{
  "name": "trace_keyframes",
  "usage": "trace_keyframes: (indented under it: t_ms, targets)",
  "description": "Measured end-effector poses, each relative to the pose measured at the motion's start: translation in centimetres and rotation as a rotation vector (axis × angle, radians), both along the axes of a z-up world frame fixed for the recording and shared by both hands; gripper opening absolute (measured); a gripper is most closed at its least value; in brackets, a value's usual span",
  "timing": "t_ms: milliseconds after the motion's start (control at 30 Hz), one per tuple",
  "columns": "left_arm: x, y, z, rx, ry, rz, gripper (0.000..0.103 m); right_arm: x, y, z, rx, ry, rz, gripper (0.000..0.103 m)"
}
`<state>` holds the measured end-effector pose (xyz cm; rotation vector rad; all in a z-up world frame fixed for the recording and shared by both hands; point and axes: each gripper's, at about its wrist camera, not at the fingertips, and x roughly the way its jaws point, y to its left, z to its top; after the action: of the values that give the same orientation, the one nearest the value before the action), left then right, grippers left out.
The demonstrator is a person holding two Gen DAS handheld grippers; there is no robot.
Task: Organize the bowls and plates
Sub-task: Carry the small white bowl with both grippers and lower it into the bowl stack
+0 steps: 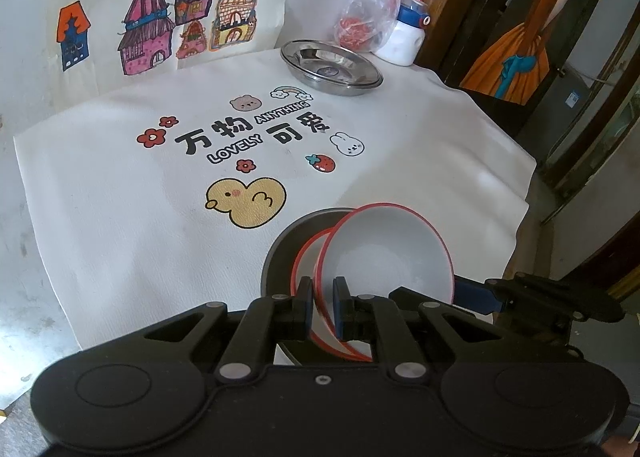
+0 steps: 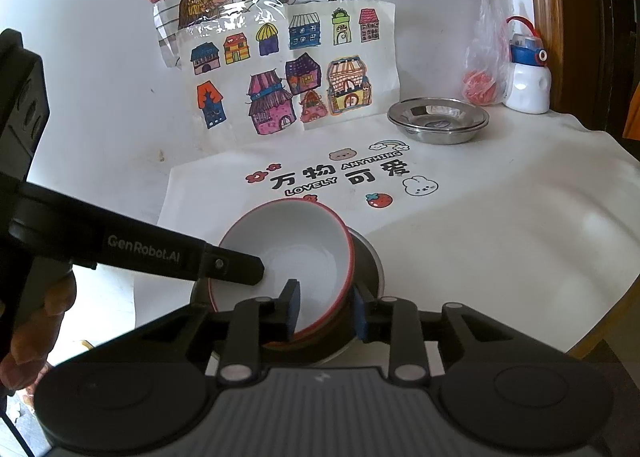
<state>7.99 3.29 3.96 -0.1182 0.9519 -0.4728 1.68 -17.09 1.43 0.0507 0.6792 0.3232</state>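
A white bowl with a red rim (image 1: 394,257) is tilted above a second red-rimmed bowl (image 1: 306,261), which sits in a grey metal plate (image 1: 280,253) at the table's near edge. My left gripper (image 1: 323,309) is shut on the upper bowl's rim. In the right wrist view the upper bowl (image 2: 296,253) is tilted, and my right gripper (image 2: 326,311) straddles its near rim with a gap at the right pad. The left gripper's finger (image 2: 236,267) reaches in from the left. A stack of steel plates (image 1: 330,67) sits at the back right; it also shows in the right wrist view (image 2: 438,119).
A white cloth (image 1: 160,197) printed with cartoons covers the table. A plastic bag (image 1: 368,13) with red contents and a white bottle (image 1: 406,33) stand behind the steel plates. Drawings (image 2: 296,73) hang on the back wall. The table edge runs along the right.
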Motion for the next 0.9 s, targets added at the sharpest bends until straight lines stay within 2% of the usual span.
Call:
trace_keyframes:
  t_ms: [733, 900]
  targets:
    - [-0.09, 0.42, 0.30, -0.019, -0.011, 0.006, 0.014, -0.47, -0.26, 0.41, 0.025, -0.021, 0.003, 0.036]
    - [-0.32, 0.55, 0.76, 0.010, -0.045, 0.014, 0.022, -0.50, -0.25, 0.40, 0.028, -0.023, 0.011, 0.036]
